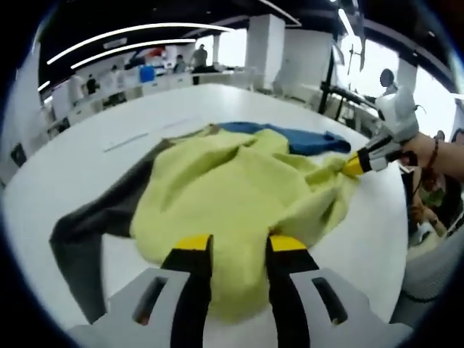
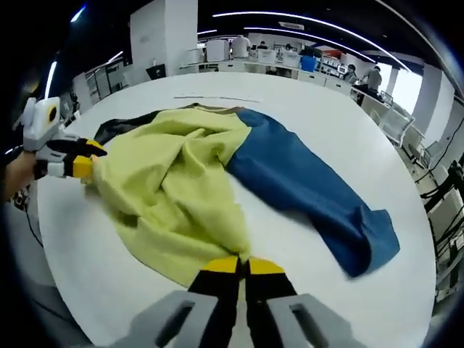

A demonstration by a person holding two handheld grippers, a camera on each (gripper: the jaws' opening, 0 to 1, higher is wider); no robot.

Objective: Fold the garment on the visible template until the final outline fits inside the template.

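My right gripper (image 2: 241,267) fingers are clamped on the yellow hem; the left gripper (image 1: 239,250) fingers pinch the opposite edge. The garment (image 2: 174,181) lies crumpled mid-tabletop (image 2: 312,109), blue sleeve (image 2: 312,188) trailing. I'd lift evenly and pull taut before folding.

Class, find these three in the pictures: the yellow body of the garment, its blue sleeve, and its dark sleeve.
Yellow body (image 2: 170,192): right gripper view, middle of the crumpled cloth.
Blue sleeve (image 2: 304,188): right gripper view, middle of its length.
Dark sleeve (image 1: 90,232): left gripper view, its bend on the table.
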